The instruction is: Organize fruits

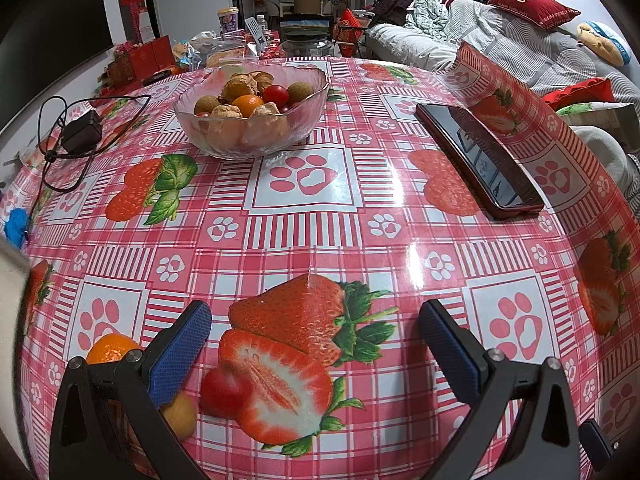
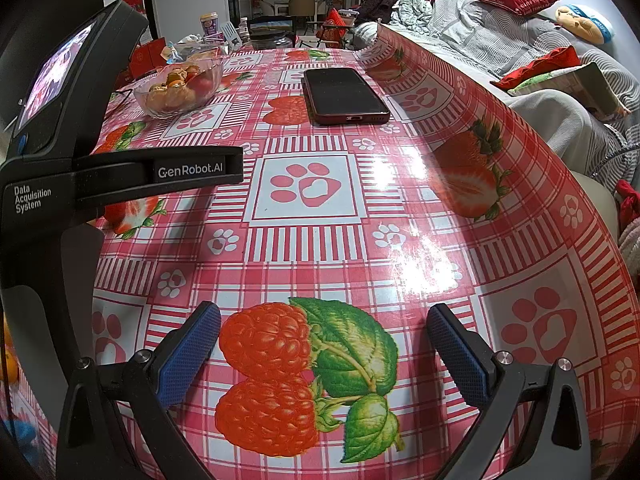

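Both the left tongs (image 1: 316, 340) and right tongs (image 2: 324, 340) gape wide and empty above the checked surface (image 1: 304, 240), loose red cherry tomato (image 1: 218, 392) near the left, clear glass fruit bowl (image 1: 250, 112) well beyond.

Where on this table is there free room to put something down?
Bare cloth lies between the glass bowl and the phone, and ahead of the right tongs. It is crowded by the left tongs: orange, cherry tomato, yellowish fruit.
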A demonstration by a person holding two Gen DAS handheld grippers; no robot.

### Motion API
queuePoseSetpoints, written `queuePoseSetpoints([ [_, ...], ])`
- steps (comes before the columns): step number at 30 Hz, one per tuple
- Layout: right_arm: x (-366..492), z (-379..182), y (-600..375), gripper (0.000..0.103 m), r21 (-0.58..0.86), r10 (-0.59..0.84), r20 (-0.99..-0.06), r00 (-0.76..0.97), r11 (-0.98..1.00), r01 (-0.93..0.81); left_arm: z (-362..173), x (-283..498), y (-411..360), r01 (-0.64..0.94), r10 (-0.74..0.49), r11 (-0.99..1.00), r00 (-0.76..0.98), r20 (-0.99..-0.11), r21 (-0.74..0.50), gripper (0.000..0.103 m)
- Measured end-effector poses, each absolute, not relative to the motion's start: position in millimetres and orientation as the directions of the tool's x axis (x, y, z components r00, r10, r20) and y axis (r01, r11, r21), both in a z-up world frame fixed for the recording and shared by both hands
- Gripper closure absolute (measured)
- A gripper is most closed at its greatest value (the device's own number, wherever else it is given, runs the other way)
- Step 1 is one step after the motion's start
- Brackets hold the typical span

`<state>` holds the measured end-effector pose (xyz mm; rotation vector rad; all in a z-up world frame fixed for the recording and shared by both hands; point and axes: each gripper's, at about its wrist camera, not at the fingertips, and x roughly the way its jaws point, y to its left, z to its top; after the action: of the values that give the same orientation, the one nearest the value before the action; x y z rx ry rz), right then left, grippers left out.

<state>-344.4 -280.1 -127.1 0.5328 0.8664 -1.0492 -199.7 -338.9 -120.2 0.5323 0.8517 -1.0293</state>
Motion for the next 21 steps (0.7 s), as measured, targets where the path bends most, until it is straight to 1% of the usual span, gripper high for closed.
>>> queuePoseSetpoints([
  [21, -344.4, -127.2, -280.0, 0.000, -0.017, -0.521, -0.822, 0.228, 0.422, 0.906, -120.4, -199.7, -338.9, 0.899, -0.519, 0.437, 0.251, -0.817, -0.001, 0.000],
])
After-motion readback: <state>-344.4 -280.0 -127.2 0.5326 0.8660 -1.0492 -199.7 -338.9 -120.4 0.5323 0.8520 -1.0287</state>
